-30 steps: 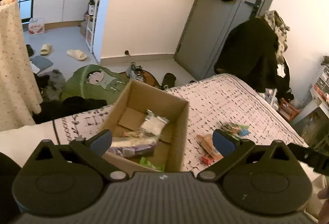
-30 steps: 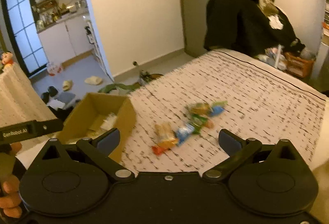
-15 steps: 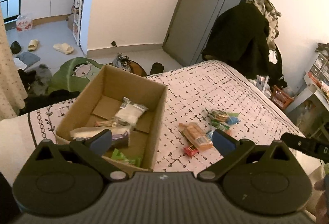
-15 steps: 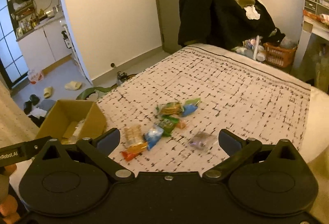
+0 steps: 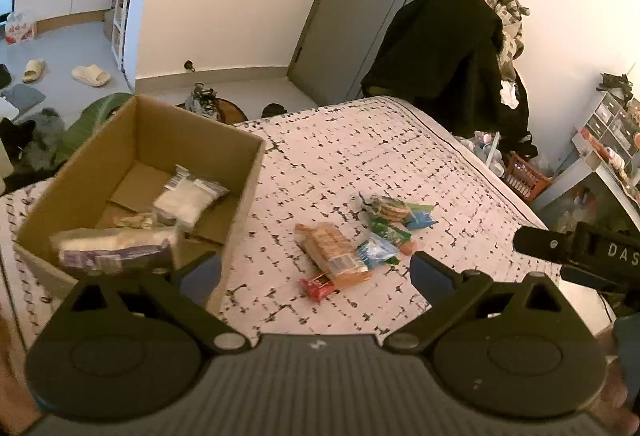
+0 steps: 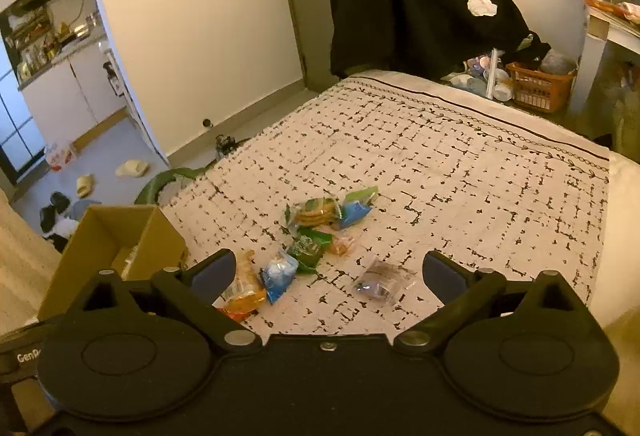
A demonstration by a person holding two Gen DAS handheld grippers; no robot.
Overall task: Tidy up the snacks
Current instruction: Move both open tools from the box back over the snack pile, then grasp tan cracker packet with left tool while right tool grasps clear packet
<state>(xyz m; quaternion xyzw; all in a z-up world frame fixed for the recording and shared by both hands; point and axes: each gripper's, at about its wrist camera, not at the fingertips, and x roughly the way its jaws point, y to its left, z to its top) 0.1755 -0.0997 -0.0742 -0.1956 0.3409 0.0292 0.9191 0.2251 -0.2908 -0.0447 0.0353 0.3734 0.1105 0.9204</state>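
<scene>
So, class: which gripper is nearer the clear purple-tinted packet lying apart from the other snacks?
Right. The right gripper hovers open just short of the purple-tinted packet, which lies between its fingers. The left gripper sits by the cardboard box.

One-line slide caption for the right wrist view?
Open right gripper hovers over loose snack packets on the patterned bedspread, cardboard box at left.

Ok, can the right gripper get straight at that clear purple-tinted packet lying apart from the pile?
Probably yes. The right gripper is open and empty, and the clear packet lies alone on the bedspread just ahead between its fingers, with nothing over it.
</scene>
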